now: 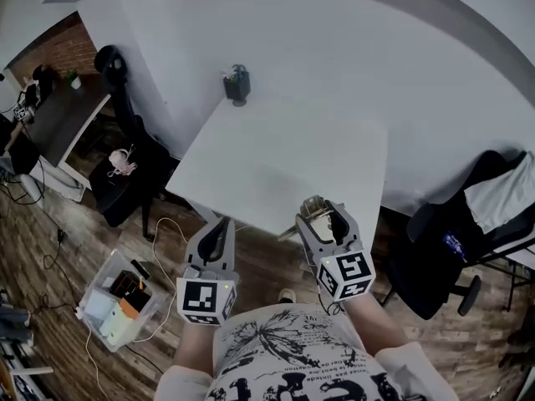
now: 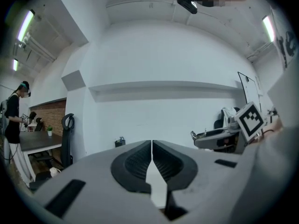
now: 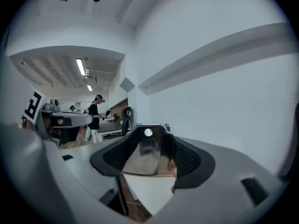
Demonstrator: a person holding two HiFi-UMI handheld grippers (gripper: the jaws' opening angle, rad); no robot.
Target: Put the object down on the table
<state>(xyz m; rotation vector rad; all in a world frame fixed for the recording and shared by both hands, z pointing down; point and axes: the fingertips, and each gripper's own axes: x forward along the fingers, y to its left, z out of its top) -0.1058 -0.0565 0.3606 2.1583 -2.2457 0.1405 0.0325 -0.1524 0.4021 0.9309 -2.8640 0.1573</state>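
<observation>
Right gripper (image 1: pixel 321 214): jaws stand wide and are clenched on the object (image 1: pixel 316 209), a shiny, reflective piece, pads pressing on both its sides. In the right gripper view the object (image 3: pixel 145 154) fills the gap between the jaws of the right gripper (image 3: pixel 148 135). A bright round spot sits near its top. What kind of thing it is I cannot tell.

Object position: held in the right gripper at the near edge of the table (image 1: pixel 276 153), not set down. Below it the right gripper view shows the white tabletop (image 3: pixel 152 192), then wood floor.

Left gripper (image 1: pixel 221 224): jaws pressed together, nothing between them. The left gripper view confirms this, with the pads of the left gripper (image 2: pixel 152 146) meeting along one line. It sits just short of the table's near edge, beside the right gripper, the two apart.

Table: white, bare apart from a dark pen holder (image 1: pixel 237 85) at the far corner.

Surroundings: an office chair (image 1: pixel 456 253) to the right of the table, and a clear bin (image 1: pixel 117 301) of small items on the wood floor to the left. A dark desk (image 1: pixel 58 117) stands far left. A person (image 2: pixel 13 125) stands by that desk in the left gripper view.
</observation>
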